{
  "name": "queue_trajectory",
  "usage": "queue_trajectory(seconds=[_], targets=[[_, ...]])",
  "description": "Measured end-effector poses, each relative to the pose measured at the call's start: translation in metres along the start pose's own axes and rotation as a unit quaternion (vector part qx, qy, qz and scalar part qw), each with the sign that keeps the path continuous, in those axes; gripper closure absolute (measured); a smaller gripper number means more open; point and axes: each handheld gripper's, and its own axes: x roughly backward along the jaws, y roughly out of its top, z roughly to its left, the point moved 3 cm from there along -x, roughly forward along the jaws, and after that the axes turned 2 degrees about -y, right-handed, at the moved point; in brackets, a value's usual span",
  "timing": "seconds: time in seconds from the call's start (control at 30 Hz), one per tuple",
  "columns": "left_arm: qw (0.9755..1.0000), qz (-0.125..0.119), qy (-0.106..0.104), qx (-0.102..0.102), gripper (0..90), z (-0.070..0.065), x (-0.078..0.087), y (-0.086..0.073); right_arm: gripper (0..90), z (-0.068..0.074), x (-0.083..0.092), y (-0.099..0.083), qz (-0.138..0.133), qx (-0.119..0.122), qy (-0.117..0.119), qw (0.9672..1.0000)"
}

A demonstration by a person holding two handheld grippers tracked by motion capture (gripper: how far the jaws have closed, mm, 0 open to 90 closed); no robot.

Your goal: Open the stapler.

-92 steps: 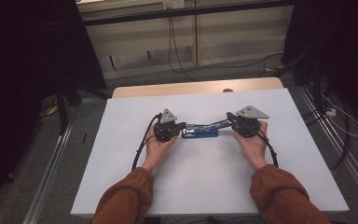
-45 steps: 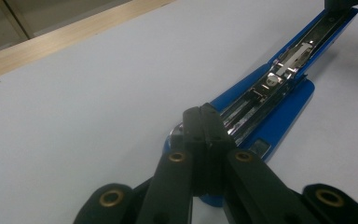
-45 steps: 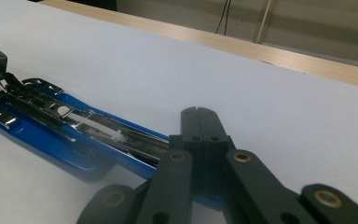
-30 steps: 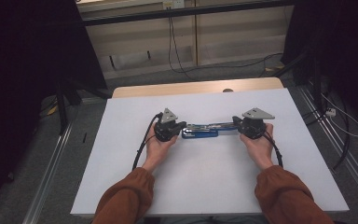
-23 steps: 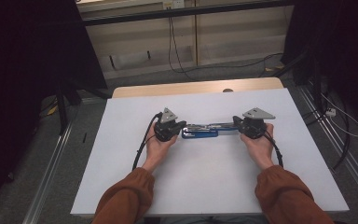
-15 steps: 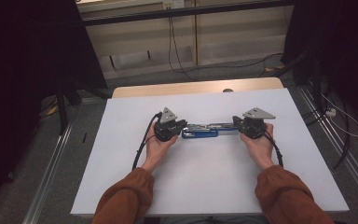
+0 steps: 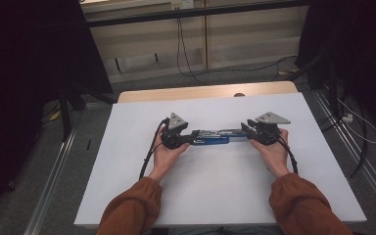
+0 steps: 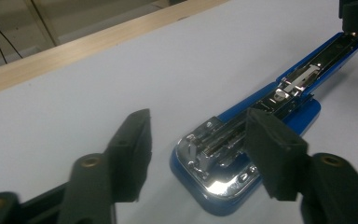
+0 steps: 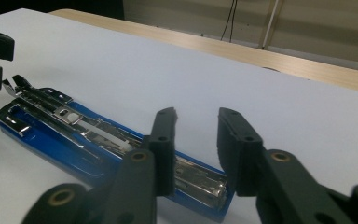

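Right now the jaws of the left gripper [image 8: 193, 154] stand apart, having just been opening; the near end of the blue stapler [image 8: 261, 130] lies between them, close against the right-hand jaw, and I cannot tell for sure whether that pad touches it, while the other jaw is clear of it. The jaws of the right gripper [image 9: 196, 149] are also parted, by a narrower gap, and have likewise just been opening. In the right gripper view one of its jaws sits in front of the stapler's [image 9: 102, 140] near end and the other stands just beside it; whether either touches cannot be told.

The stapler [image 7: 214, 138] is swung open, flat and long, its shiny metal rail and spring facing up on the blue base. It lies on the white table [image 7: 225, 196] roughly in the middle, running crosswise between the two grippers. In the high view the left gripper [image 7: 188, 138] is at the stapler's left end and the right gripper [image 7: 247, 133] at its right end, each held in a hand with an orange-brown sleeve, a black cable trailing back along each wrist. Beyond the white surface a strip of bare wood [image 7: 205, 92] edges the table's far side.
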Motion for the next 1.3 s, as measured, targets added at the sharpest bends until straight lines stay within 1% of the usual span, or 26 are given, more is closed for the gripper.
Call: queue_trajectory(seconds=[0.03,0.07,0.1,0.13,0.17,0.2,0.23,0.27,0.3,0.4,0.47,0.5,0.57,0.67,0.7,0.73,0.77,0.83,0.9,1.0,1.07,1.1,1.13,1.17,1.27,1.3], targets=[[1.0000,0.001,0.005,0.004,35.2,0.000,0.000,0.000,57.9,-0.001,0.001,0.000,0.001,-0.001,0.003,1.0000],[1.0000,0.001,0.005,0.004,30.4,0.000,0.000,0.000,57.9,-0.001,0.001,0.000,0.001,-0.001,0.003,1.0000],[0.9999,0.001,0.007,0.007,26.3,0.000,0.000,0.001,50.5,-0.003,0.003,0.001,-0.003,-0.005,0.006,1.0000],[0.9999,0.001,0.007,0.007,23.5,0.000,0.000,0.001,50.5,-0.003,0.003,0.001,-0.003,-0.005,0.006,1.0000],[0.9999,0.001,0.005,0.010,21.4,0.000,0.001,0.001,41.2,-0.005,0.004,0.002,-0.007,-0.008,0.009,0.9999],[0.9999,0.004,0.007,0.010,21.4,0.001,0.000,0.000,41.2,-0.005,0.004,0.002,-0.007,-0.008,0.009,0.9999],[0.9998,0.010,0.013,0.013,16.8,0.001,0.000,-0.001,35.3,-0.003,0.005,0.002,-0.009,-0.010,0.032,0.9994],[0.9998,0.010,0.013,0.013,14.3,0.001,0.000,-0.001,35.3,-0.003,0.005,0.002,-0.009,-0.010,0.032,0.9994],[0.9998,0.009,0.011,0.016,13.5,0.001,0.001,-0.001,24.2,-0.003,0.006,0.002,-0.009,-0.004,0.030,0.9995],[0.9998,0.007,0.016,0.013,10.0,0.001,0.004,-0.001,20.7,-0.003,0.006,0.003,-0.015,-0.013,0.039,0.9990],[0.9998,-0.003,0.016,0.014,8.2,0.002,0.008,0.000,12.9,-0.004,0.007,0.003,-0.017,-0.011,0.035,0.9992],[0.9997,-0.012,0.007,0.020,5.7,0.002,0.012,0.000,9.1,-0.005,0.007,0.003,-0.020,-0.023,0.037,0.9989],[0.9997,-0.013,0.003,0.020,3.6,0.003,0.014,0.000,7.8,-0.005,0.008,0.003,-0.019,-0.023,0.037,0.9989],[0.9997,-0.013,-0.006,0.022,3.2,0.002,0.019,-0.004,6.1,-0.007,0.013,0.006,-0.030,-0.021,0.038,0.9986],[0.9993,-0.018,-0.009,0.031,3.4,0.004,0.023,-0.006,4.4,-0.009,0.016,0.007,-0.031,-0.020,0.035,0.9987],[0.9993,-0.018,-0.009,0.031,3.2,0.004,0.023,-0.006,4.6,-0.009,0.018,0.006,-0.029,-0.022,0.035,0.9987],[0.9987,-0.023,-0.019,0.040,3.2,0.004,0.027,-0.008,4.7,-0.010,0.018,0.006,-0.029,-0.020,0.033,0.9988],[0.9987,-0.023,-0.018,0.042,3.2,0.005,0.028,-0.008,4.9,-0.010,0.019,0.005,-0.028,-0.021,0.031,0.9989],[0.9989,-0.020,-0.008,0.041,3.6,0.005,0.032,-0.009,5.3,-0.012,0.024,0.003,-0.026,-0.020,0.026,0.9991],[0.9991,-0.016,-0.007,0.040,3.6,0.004,0.039,-0.011,6.2,-0.013,0.028,0.002,-0.030,-0.017,0.022,0.9991],[0.9991,-0.019,-0.003,0.038,3.6,0.004,0.043,-0.012,6.6,-0.015,0.031,0.001,-0.032,-0.019,0.019,0.9991],[0.9986,-0.032,-0.006,0.041,3.6,0.003,0.047,-0.012,6.9,-0.016,0.033,-0.001,-0.032,-0.016,0.016,0.9993],[0.9986,-0.032,-0.006,0.041,3.6,0.003,0.047,-0.012,6.9,-0.016,0.033,-0.001,-0.032,-0.016,0.016,0.9993],[0.9983,-0.041,-0.009,0.041,3.6,0.000,0.053,-0.010,7.9,-0.015,0.037,-0.003,-0.030,-0.017,0.019,0.9992],[0.9984,-0.044,-0.005,0.034,3.6,-0.002,0.057,-0.010,8.2,-0.013,0.042,-0.006,-0.030,-0.012,0.021,0.9993],[0.9982,-0.046,0.000,0.039,3.6,-0.001,0.061,-0.013,8.4,-0.013,0.043,-0.007,-0.031,-0.011,0.020,0.9993]])
